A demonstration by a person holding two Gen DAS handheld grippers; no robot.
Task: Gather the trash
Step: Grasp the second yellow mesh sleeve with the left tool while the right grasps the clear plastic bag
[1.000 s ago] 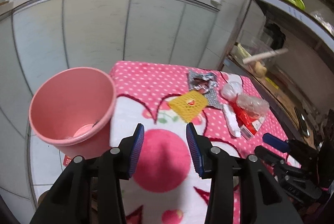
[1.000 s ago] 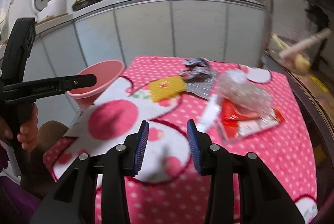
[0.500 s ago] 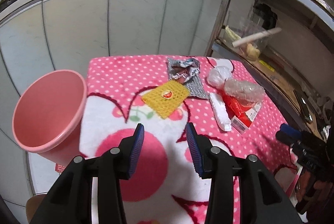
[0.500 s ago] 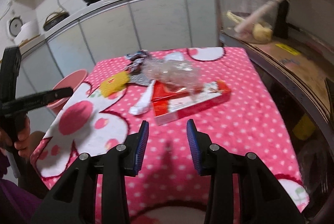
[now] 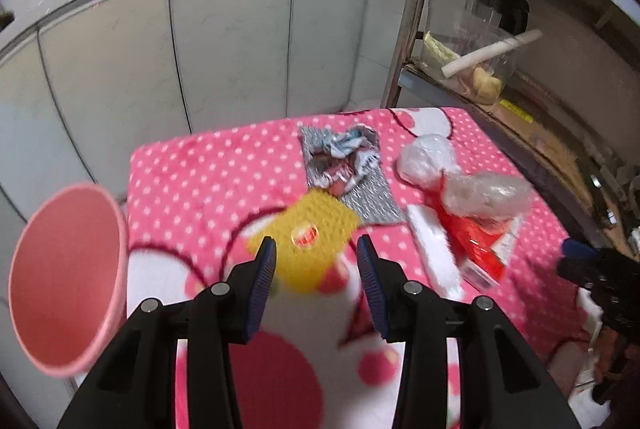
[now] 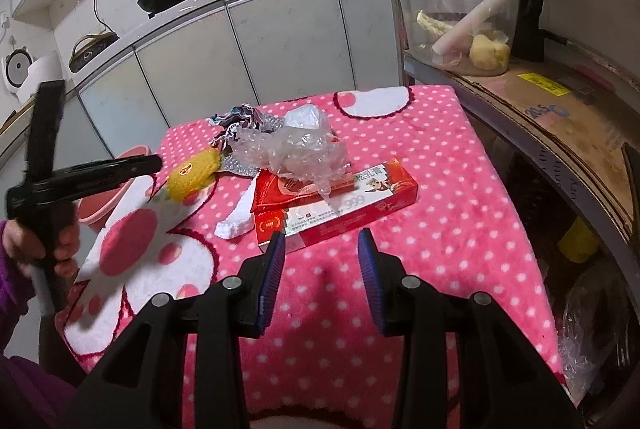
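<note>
**Both hand-held grippers closing on the litter, nothing yet gripped**

Since the earlier frames both views have swung across the pink polka-dot blanket-covered surface (image 6: 460,189). The left hand-held gripper (image 5: 316,265) now sits just short of the yellow knitted pad with a red sticker (image 5: 304,241), and the right hand-held gripper (image 6: 322,249) now sits just short of the red and white cardboard box (image 6: 344,213). Both stand with jaws apart and empty.

Location of trash: all items lie on the surface. A crumpled clear plastic bag (image 6: 296,149) rests on the box; a white foam strip (image 6: 240,217) lies against its left edge; a torn silver foil wrapper (image 5: 348,165) lies behind the pad. The pink plastic bin (image 5: 64,281) stands off the surface's left edge.

Risks, as judged:
- The pad is flat and soft; the pads may pinch the blanket with it and drag the cloth, shifting every item.
- The box appears wider than the right jaws' present gap; a grip on a corner could slip.
- The bag is loose on top and may slide off if the box is lifted.
- Motion blur in the left view suggests speed; an overshoot could push the pad under the foil.
</note>
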